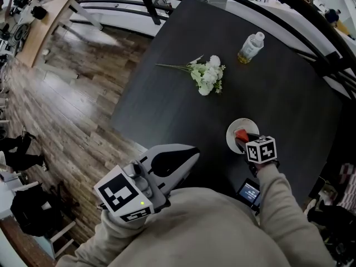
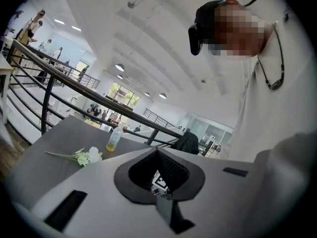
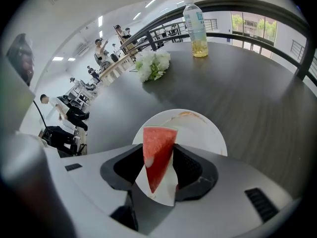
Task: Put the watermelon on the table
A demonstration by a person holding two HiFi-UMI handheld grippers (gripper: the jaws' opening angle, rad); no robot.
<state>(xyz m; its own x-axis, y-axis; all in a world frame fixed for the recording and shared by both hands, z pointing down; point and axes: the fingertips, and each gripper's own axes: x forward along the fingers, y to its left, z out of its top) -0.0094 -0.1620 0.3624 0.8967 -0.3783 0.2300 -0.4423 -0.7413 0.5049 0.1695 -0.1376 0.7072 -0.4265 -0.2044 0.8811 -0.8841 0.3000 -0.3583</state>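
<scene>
Matt dark wood-grain table (image 1: 289, 93), smooth white plate (image 3: 204, 133), wooden plank floor (image 1: 67, 107).

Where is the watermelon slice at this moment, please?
In the right gripper view, the watermelon slice is gripped between the jaws of the right gripper, over the white plate at the near right of the dark table.

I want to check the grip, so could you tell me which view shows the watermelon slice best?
The right gripper view: the watermelon slice stands between the jaws of the right gripper, over the white plate. The head view shows only a red sliver of it beside the marker cube. The left gripper view misses it.
</scene>
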